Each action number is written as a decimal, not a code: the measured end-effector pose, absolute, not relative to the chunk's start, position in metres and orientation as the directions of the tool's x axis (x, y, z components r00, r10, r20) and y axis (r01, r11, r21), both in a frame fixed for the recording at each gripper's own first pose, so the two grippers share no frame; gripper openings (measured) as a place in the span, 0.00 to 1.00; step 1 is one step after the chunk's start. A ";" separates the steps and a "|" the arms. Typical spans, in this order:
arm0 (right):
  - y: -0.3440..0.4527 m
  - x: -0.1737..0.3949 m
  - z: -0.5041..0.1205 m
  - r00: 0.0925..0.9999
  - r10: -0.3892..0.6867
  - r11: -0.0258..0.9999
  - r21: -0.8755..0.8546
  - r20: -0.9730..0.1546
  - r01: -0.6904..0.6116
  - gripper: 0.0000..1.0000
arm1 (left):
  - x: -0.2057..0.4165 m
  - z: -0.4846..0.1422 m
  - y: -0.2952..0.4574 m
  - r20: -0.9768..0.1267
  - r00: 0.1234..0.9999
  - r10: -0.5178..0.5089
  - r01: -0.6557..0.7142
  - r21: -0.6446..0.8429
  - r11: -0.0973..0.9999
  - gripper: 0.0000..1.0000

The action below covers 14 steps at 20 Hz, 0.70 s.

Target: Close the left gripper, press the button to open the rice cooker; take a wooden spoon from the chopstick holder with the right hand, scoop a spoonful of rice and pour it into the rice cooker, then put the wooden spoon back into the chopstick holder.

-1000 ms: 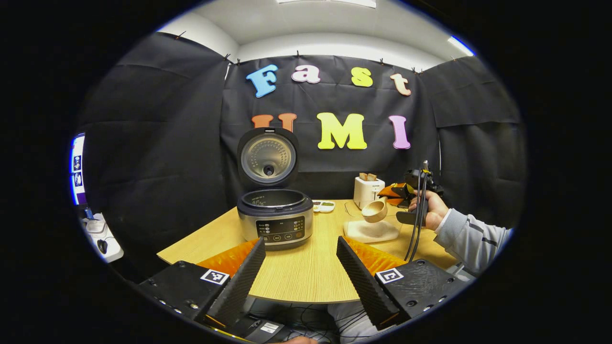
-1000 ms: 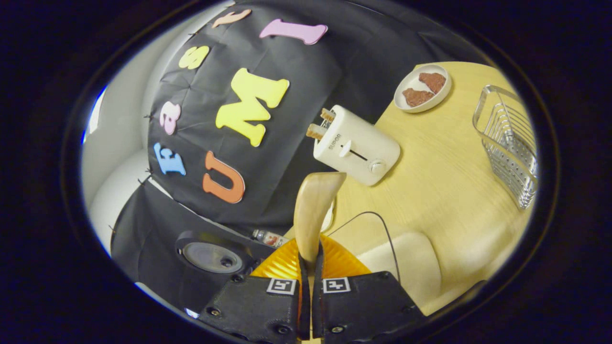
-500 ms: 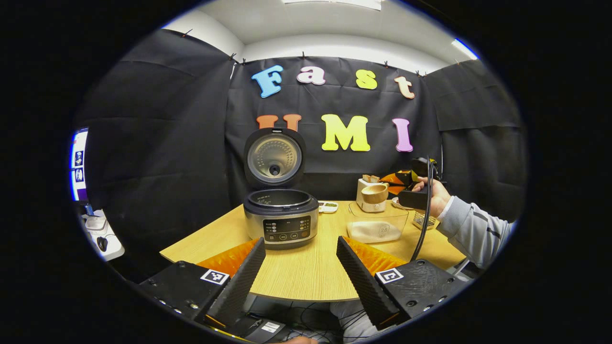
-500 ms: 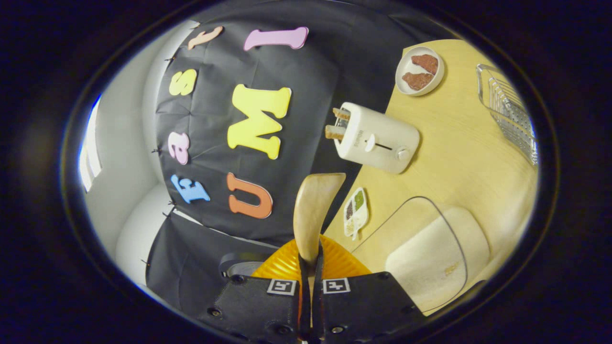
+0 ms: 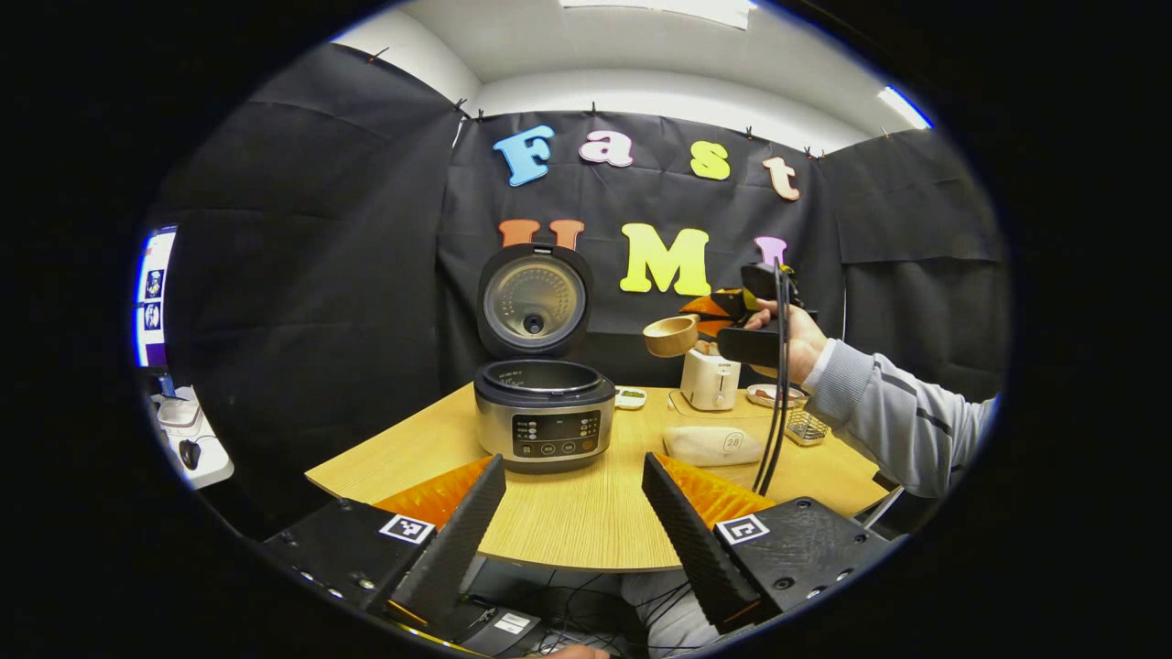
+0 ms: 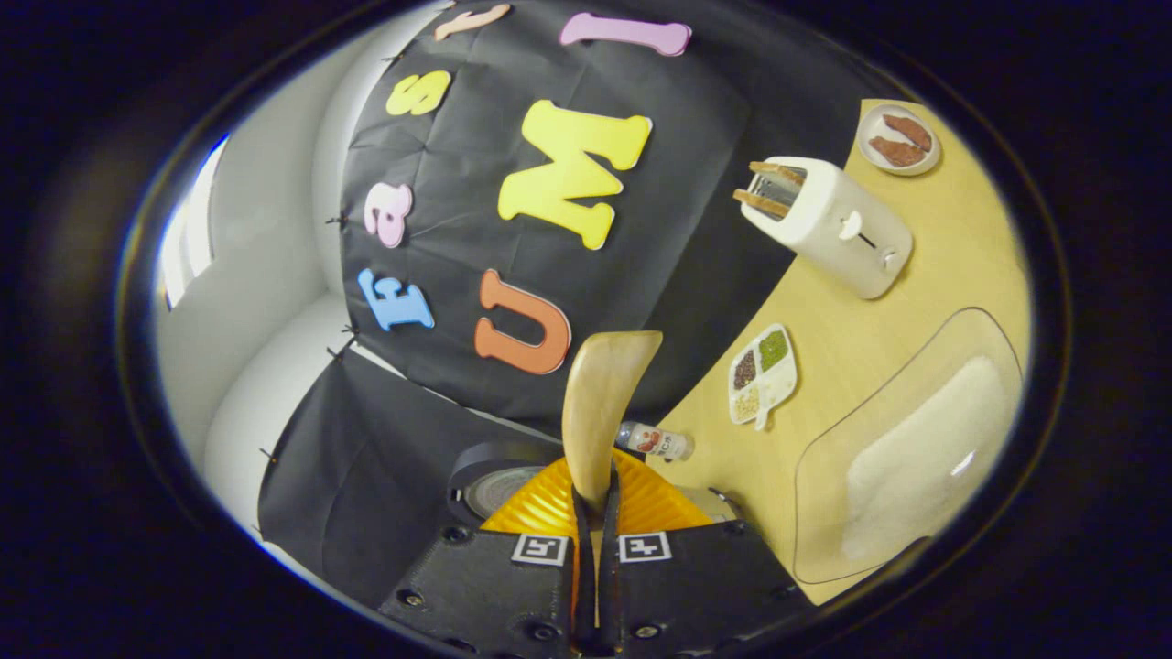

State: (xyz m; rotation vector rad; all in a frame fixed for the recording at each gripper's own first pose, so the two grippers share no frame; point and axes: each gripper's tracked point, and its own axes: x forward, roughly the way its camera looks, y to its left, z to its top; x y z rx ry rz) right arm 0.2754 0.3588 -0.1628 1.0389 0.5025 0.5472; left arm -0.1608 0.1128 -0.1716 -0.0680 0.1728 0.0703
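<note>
Pale wooden spoon [image 6: 600, 412] raised in the air to the right of the open silver rice cooker [image 5: 544, 416].
Right gripper [image 6: 595, 513] jaws clench its handle; left gripper [image 5: 572, 513] jaws released, above the light wooden desk [image 5: 586, 522].

"28" on the rice container [image 5: 714, 446]

Evenly lit from ceiling panels [image 5: 659, 9] overhead — bright, with soft shadows under the rice cooker [image 5: 544, 416]. Strong fisheye bending toward the edges. Small glare spot on the clear rice container [image 6: 916, 458]. Sharp centrally, softer at rims — no motion blur.
</note>
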 end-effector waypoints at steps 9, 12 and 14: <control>0.457 0.293 -0.156 0.759 0.618 0.603 0.743 -0.204 -0.291 0.07 | -0.166 -0.175 0.126 -0.159 0.984 0.077 -0.086 -0.052 0.995 0.96; 0.477 0.299 -0.154 0.791 0.574 0.706 0.616 -0.210 -0.350 0.02 | -0.167 -0.184 0.135 -0.171 0.980 0.100 -0.113 -0.067 0.991 0.96; 0.491 0.296 -0.151 0.801 0.565 0.758 0.508 -0.198 -0.409 0.08 | -0.169 -0.190 0.142 -0.182 0.976 0.119 -0.131 -0.053 0.990 0.96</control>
